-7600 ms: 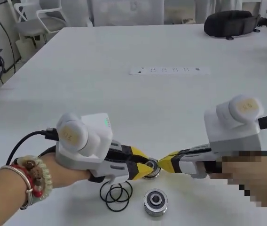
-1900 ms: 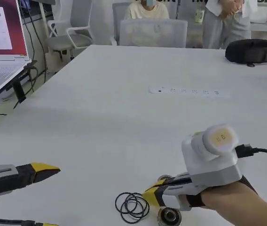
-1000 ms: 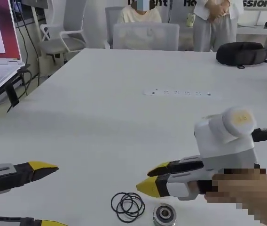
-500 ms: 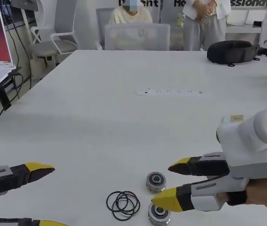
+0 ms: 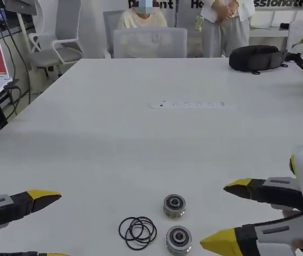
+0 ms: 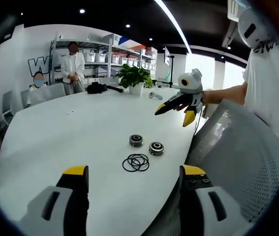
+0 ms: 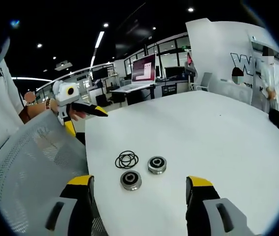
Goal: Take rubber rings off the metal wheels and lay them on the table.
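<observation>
In the head view we are looking down on a white surface (image 5: pixel 141 133). A loose pile of black rubber rings (image 5: pixel 137 232) is lying close to its near edge. Just right of the rings the first wheel (image 5: pixel 174 205) is sitting a little beyond them and the second wheel (image 5: pixel 178 239) level with them, neither touching the pile. Left of the rings the left hand-held gripper (image 5: pixel 55 225) is hovering with jaws spread wide and nothing between them. Right of the rings, past both wheels, the right hand-held gripper (image 5: pixel 214 216) is hovering likewise. Beyond the rings bare surface is running out to a power strip (image 5: pixel 189 104).

In the left gripper view we are seeing our own jaws parted and empty, with the rubber rings (image 6: pixel 136 162) lying just ahead between them. The first wheel (image 6: pixel 136 140) and second wheel (image 6: pixel 156 148) are sitting just beyond the rings. Well beyond them the right hand-held gripper (image 6: pixel 172 118) is hanging near the surface's edge. A mesh chair back (image 6: pixel 228 157) is standing right of the rings, off the edge.

In the right gripper view we are again seeing our own jaws wide and empty. The second wheel (image 7: pixel 130 180) is sitting nearest, the first wheel (image 7: pixel 157 164) beside it, and the rubber rings (image 7: pixel 126 159) just past them. Beyond the rings the left hand-held gripper (image 7: pixel 88 123) is hovering at the surface's edge, and right of the rings the surface is lying bare.
</observation>
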Tool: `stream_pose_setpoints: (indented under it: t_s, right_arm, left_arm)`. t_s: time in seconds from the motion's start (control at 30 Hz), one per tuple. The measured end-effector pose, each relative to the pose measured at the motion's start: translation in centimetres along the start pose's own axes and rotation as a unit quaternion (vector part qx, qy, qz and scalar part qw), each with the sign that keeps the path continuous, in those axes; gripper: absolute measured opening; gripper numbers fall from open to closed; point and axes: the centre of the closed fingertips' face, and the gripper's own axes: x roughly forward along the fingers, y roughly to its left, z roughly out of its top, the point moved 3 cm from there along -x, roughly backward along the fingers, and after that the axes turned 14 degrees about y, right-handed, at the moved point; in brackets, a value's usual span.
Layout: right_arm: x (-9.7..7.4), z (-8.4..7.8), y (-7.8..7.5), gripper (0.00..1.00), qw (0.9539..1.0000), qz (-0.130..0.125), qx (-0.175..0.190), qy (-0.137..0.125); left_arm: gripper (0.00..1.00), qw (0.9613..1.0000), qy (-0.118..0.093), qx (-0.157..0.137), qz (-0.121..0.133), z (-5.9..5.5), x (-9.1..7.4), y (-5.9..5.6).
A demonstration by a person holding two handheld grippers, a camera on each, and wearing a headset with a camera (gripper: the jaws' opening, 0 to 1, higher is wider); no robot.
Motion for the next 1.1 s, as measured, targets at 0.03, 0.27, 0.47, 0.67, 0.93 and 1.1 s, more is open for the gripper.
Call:
stream_pose_setpoints:
  t_s: [0.03, 0.27, 0.47, 0.67, 0.93, 1.1]
  right_arm:
    - [-0.2, -0.4, -0.1, 0.78, 1.0, -0.004, 0.004, 0.0]
    - [-1.4, -3.1, -1.0, 0.82, 0.9983, -0.033, 0.049, 0.0]
    - [-2.3, -4.9, -1.2, 0.85, 0.9962, -0.049, 0.072, 0.001]
    - [-2.9, -6.0, -1.4, 0.88, 0.9937, -0.062, 0.094, 0.003]
    - [-3.6, -7.2, -1.4, 0.9, 0.9914, -0.069, 0.11, 0.013]
    - [-3.7, -7.5, -1.3, 0.9, 0.9909, -0.071, 0.114, 0.016]
  left_arm:
    - [0.73, 1.0, -0.001, -0.002, 0.0, 0.0, 0.0, 0.0]
    - [0.78, 0.9999, -0.004, -0.009, 0.007, -0.2, 0.0, 0.2]
    - [0.84, 0.9997, -0.008, -0.02, 0.01, -0.3, 0.0, 0.3]
    - [0.94, 0.9995, -0.004, -0.03, 0.011, -0.6, 0.1, 0.4]
    - [0.99, 0.9986, -0.016, -0.045, 0.021, -0.6, -0.1, 0.9]
    - [0.99, 0.9988, -0.011, -0.046, 0.017, -0.8, 0.0, 0.7]
